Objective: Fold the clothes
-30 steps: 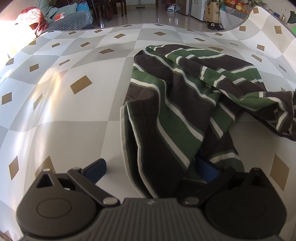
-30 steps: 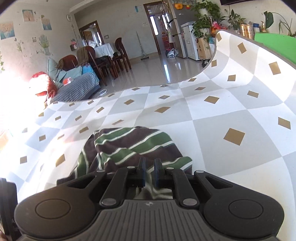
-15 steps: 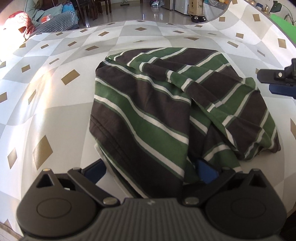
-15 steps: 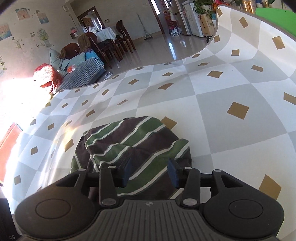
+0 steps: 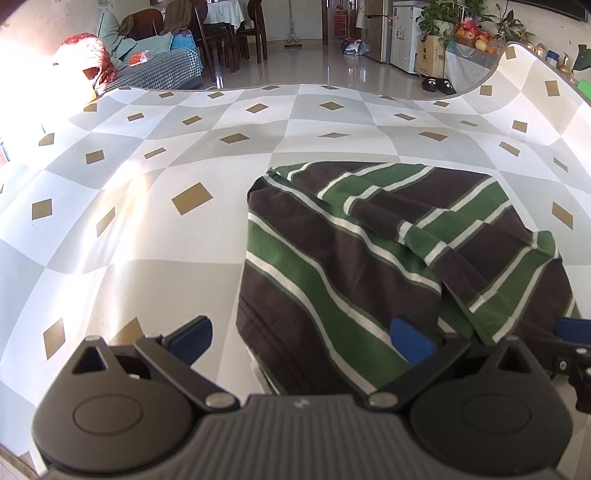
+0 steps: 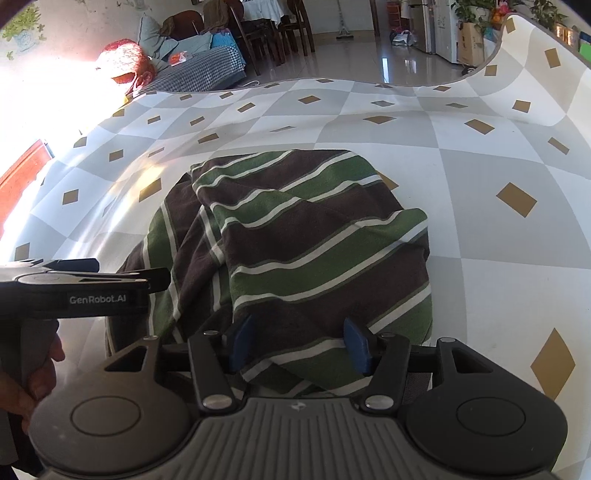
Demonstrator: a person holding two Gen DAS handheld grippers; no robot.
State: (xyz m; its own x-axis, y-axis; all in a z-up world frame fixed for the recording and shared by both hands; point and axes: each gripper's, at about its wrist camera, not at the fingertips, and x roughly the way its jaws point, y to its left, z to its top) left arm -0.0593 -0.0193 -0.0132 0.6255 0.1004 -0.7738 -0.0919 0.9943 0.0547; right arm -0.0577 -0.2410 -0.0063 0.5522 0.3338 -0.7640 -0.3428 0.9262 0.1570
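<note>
Left tool (image 5: 300, 339): released, fingers straddling the near-left hem of the striped garment (image 5: 388, 251). Garment: bunched into a rough fold mid-tabletop (image 5: 155, 236), toward the near edge, directly ahead of both tools. Right tool (image 6: 300, 345): released, near-right hem between its fingers; neither is nearer.

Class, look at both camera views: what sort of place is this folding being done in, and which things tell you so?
Most likely a lived-in home: behind the patterned table stand dining chairs, a fridge and houseplants.
</note>
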